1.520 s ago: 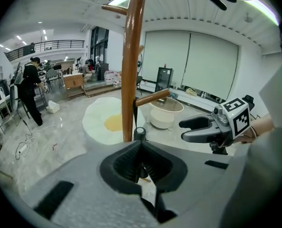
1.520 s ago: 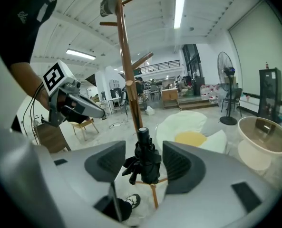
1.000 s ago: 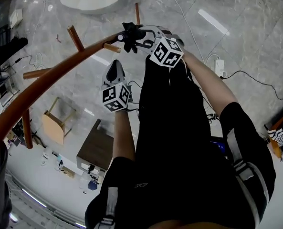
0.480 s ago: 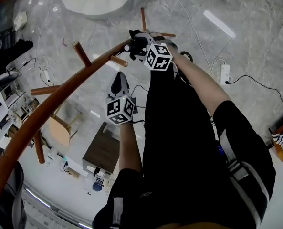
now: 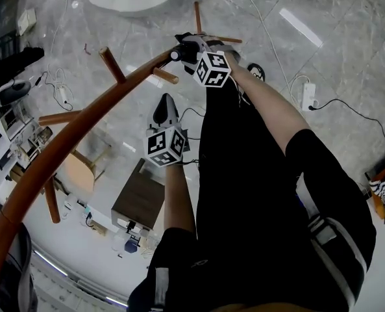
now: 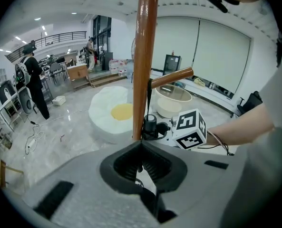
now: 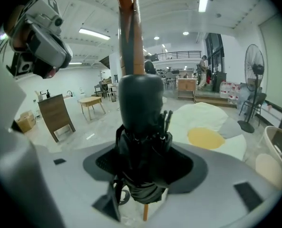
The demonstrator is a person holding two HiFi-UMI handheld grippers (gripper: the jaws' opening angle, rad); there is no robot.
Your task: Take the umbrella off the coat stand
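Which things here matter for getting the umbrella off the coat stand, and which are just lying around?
For the job:
- umbrella
- coat stand
- right claw, jaws just closed further round the umbrella

Just lying about:
- egg-shaped cushion
- wooden cabinet
- power strip
- standing fan
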